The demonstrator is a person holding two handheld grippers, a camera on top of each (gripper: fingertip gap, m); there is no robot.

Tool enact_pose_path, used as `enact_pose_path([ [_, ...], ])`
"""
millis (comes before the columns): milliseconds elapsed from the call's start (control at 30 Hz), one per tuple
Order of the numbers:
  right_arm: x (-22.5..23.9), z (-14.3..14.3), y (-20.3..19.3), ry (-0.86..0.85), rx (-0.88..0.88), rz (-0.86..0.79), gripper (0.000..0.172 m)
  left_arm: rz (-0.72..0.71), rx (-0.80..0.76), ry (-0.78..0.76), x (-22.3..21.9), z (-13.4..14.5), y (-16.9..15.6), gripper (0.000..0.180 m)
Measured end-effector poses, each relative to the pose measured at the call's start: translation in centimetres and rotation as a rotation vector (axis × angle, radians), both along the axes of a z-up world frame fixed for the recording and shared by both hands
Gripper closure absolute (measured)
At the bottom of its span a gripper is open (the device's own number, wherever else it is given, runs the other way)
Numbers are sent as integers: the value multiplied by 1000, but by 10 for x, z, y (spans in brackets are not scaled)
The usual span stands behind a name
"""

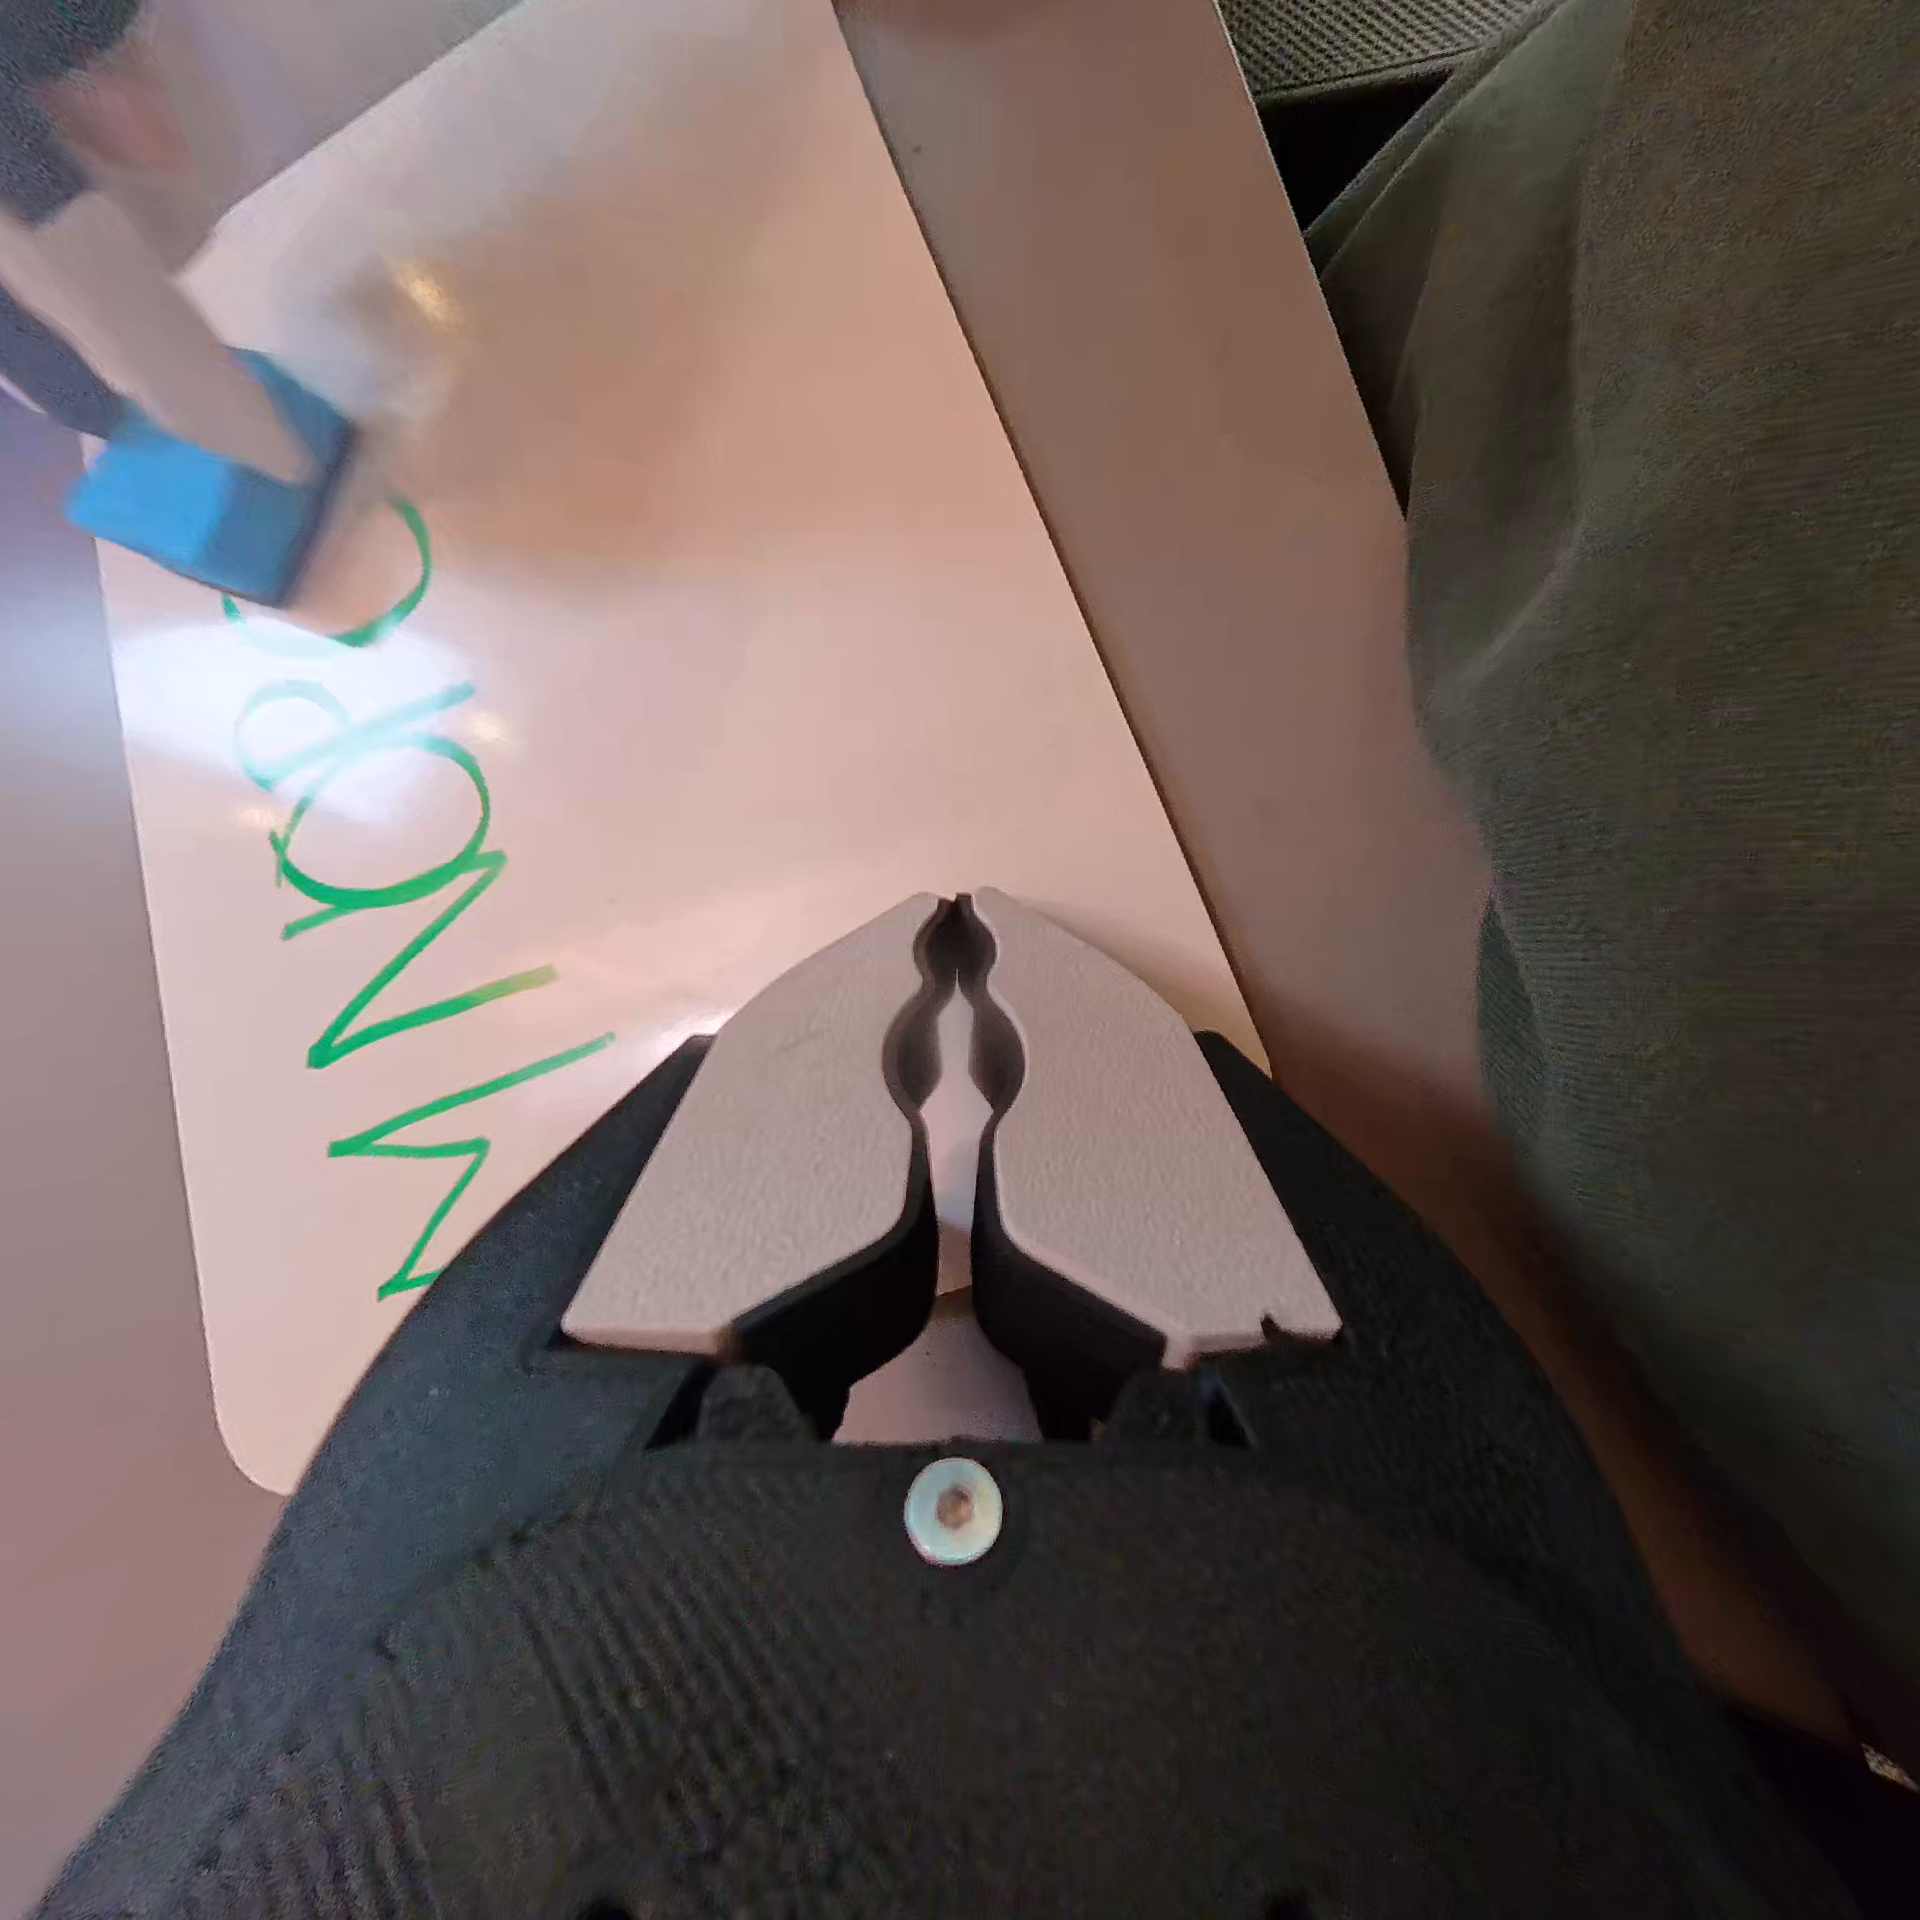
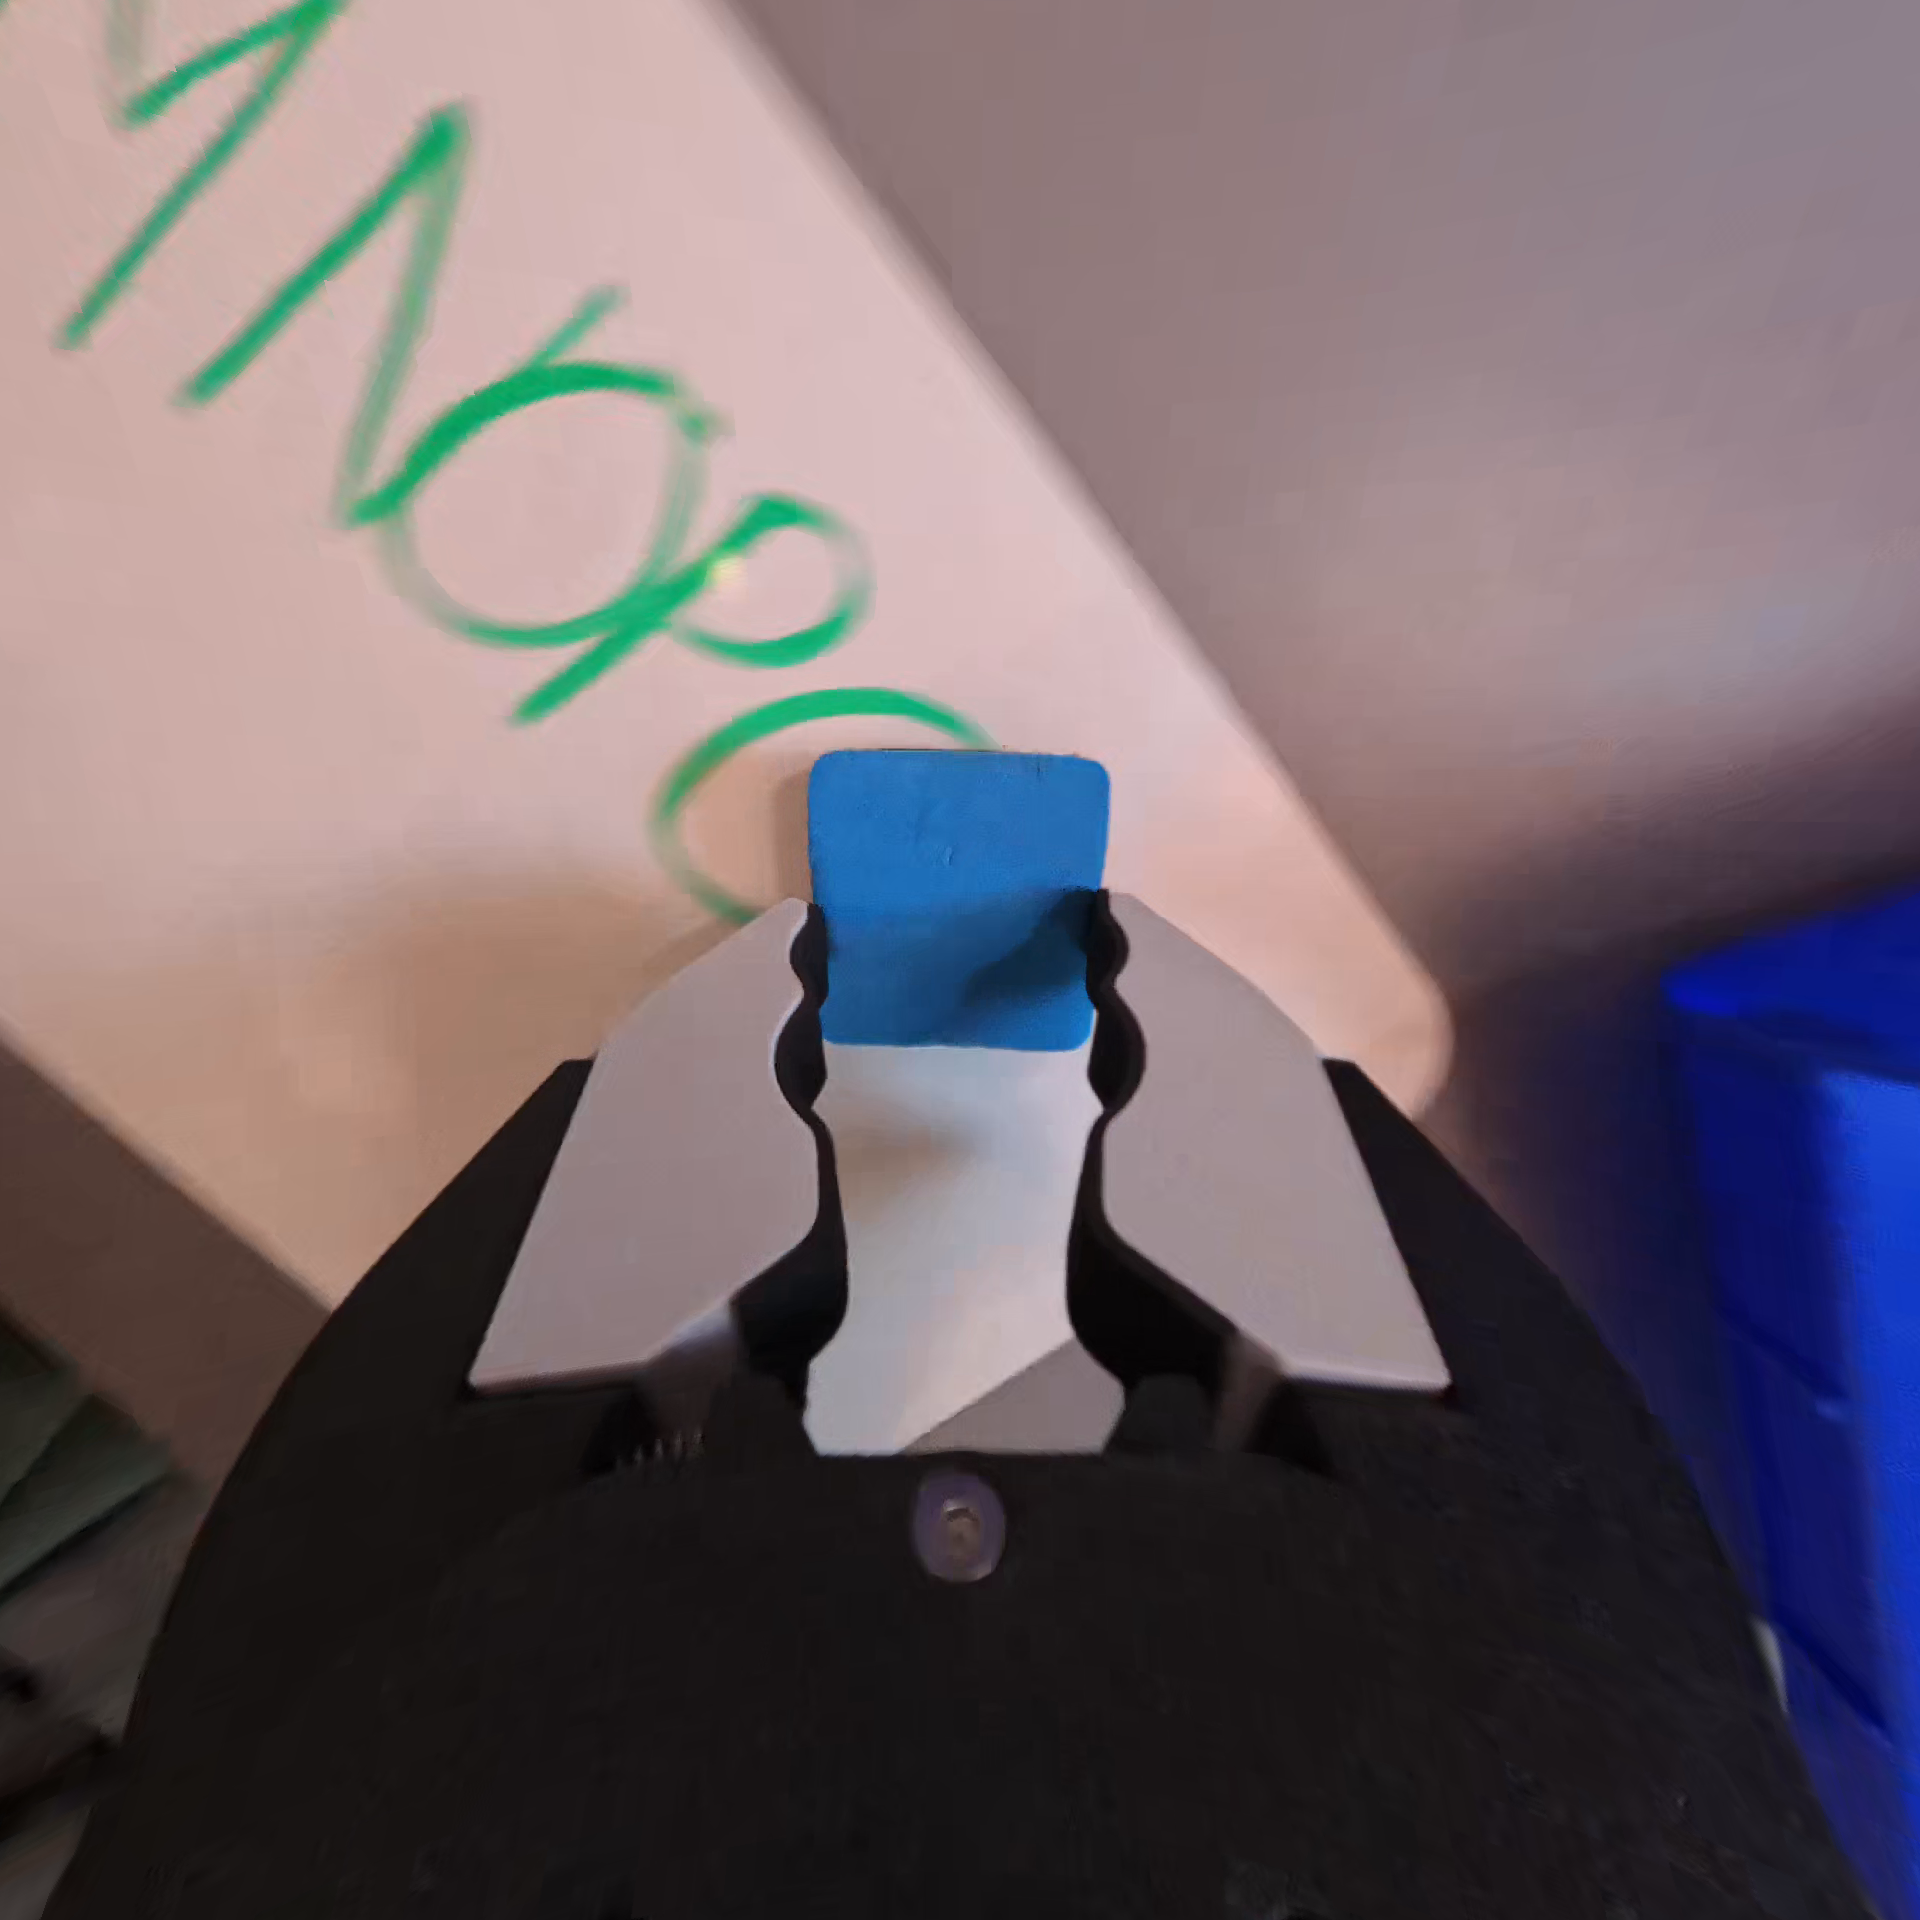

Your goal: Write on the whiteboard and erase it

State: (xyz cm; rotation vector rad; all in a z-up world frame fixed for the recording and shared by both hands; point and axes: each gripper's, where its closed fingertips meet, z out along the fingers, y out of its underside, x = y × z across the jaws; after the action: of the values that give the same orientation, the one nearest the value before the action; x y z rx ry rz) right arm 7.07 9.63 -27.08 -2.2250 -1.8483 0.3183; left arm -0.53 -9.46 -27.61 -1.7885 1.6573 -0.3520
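Now erasing: right gripper (image 2: 956, 914) clamped on blue eraser (image 2: 956, 883) over last green letter (image 2: 707, 800) of whiteboard (image 1: 727, 623), next wiping toward 10 o'clock; left gripper (image 1: 961, 904) closed, empty.

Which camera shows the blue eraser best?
The right wrist view: the blue eraser sits sharp and centred, pinched between the right gripper's fingers on the whiteboard. The left wrist view shows it small, blurred, far off at the left edge.

Desk and what lies on it

My desk (image 1: 62, 1039) is plain grey-brown; the whiteboard (image 1: 727, 623) lies flat on it, near the edge by me, and a blue bin (image 2: 1808, 1247) stands beside the whiteboard.
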Motion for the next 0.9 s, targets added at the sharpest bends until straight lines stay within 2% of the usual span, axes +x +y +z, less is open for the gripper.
enact_pose_path([
  [67,12,0,-34,-70,-35,119,123,2,-7,0,-1,0,1,180],
  [100,24,1,-32,-89,-72,85,123,2,-6,1,0,0,1,180],
  [167,48,0,18,-128,-32,-98,123,-2,-3,8,0,0,0,180],
  [233,38,0,48,-72,-22,-186,123,-1,3,12,0,0,-1,180],
  [267,22,0,41,-52,-1,-132,123,0,4,14,0,0,-1,180],
  [333,-9,0,-10,-45,-12,57,123,3,0,10,0,0,-1,180],
  [400,-9,0,-58,-77,-13,204,123,7,-6,12,-1,0,0,180],
  [433,-2,0,-63,-81,-22,211,123,7,-5,11,-1,0,0,180],
  [467,8,0,-57,-78,-53,164,123,7,-5,10,-2,0,0,180],
  [533,25,0,-7,-88,8,16,123,7,-3,12,-2,0,-1,180],
  [600,10,0,15,-5,15,-68,123,9,8,17,-2,0,-1,180],
  [700,-29,0,-31,35,18,110,123,12,-8,5,-1,0,-1,180],
  [767,-25,0,-57,-27,-1,212,123,13,-12,5,-1,1,-1,180],
  [800,-17,0,-58,-52,-17,219,123,13,-10,5,-1,0,-1,180],
  [900,-5,0,-7,-56,5,66,123,9,-8,7,0,1,-3,180],
])
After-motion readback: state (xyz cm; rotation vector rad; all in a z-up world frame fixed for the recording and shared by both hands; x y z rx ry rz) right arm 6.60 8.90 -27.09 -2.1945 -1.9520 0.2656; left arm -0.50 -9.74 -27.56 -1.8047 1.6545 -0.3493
